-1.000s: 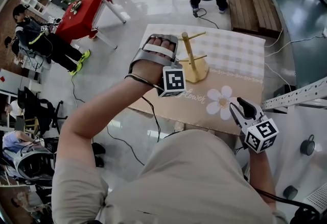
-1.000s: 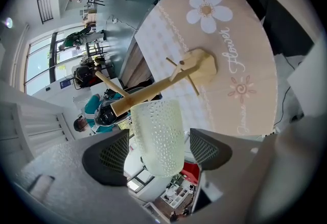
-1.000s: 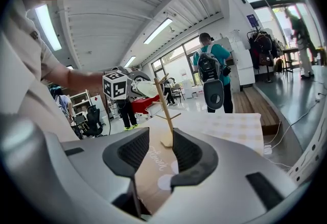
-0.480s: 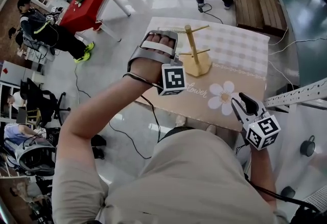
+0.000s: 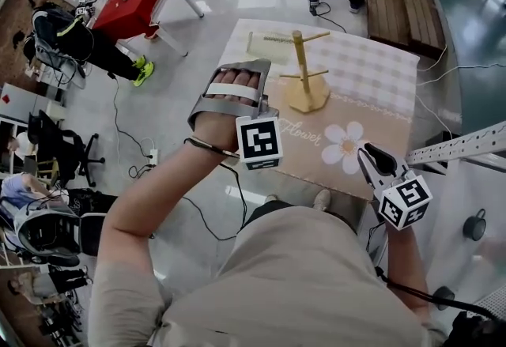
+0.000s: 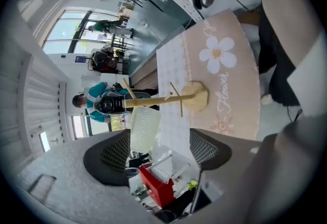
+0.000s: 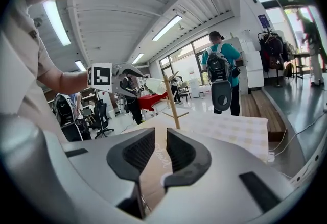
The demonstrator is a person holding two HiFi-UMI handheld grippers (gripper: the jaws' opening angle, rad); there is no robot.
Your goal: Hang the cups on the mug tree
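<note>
- Fingers of the left gripper stand wide apart and press on nothing.
- Just past those fingertips, seen through the gap and closer to one finger than the other, is a pale dotted cup. It is narrower than the gap.
- From the head view the cup lies at the outer end of the upper peg of the mug tree, right beyond the left fingertips. I cannot make out how it hangs there.
- The mug tree stands upright on its round base on the table, ahead of the left fingers and a little to their right.
- Fingers of the right gripper are closing, with a narrow gap left and nothing between them.
- The right gripper hovers at the near edge of the table, just beside a printed white flower and well apart from the cup.
- Straight ahead of the right fingertips, the mug tree rises above the gap.
</note>
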